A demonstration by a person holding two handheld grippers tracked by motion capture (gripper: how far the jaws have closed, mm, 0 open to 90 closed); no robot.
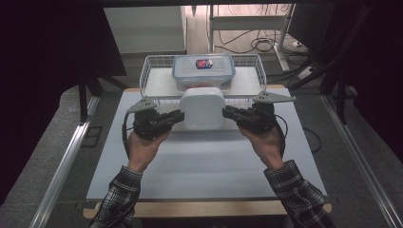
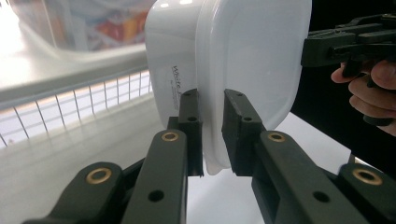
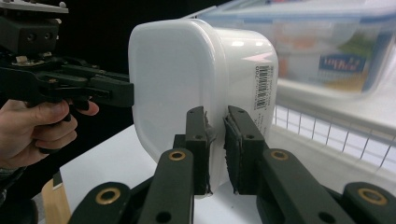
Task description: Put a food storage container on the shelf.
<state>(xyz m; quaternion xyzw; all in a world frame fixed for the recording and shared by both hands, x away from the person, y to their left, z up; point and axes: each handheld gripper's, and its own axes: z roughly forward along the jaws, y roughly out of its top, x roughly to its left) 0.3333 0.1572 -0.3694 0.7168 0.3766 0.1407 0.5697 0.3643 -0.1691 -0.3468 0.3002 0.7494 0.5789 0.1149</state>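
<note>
- Box (image 1: pixel 202 108), white with a lid, hangs above the table (image 1: pixel 199 161), just in front of the wire basket (image 1: pixel 157 64).
- Left gripper (image 1: pixel 177 117) pinches its left rim; the jaws are nearly closed on it.
- Right gripper (image 1: pixel 229 113) pinches the right rim in the same way.
- Both hands should rise level and together, so the box does not tilt or slip.
- Lift must clear the basket wall and the clear container (image 1: pixel 203 70) inside.

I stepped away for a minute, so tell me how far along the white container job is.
Done: both claws are clamped on the white container, the left claw and right claw each pinching its lid rim at opposite sides. In hand: it hangs above the table, just before the wire basket. Left, probably: setting it in the basket beside the clear lidded box.
</note>
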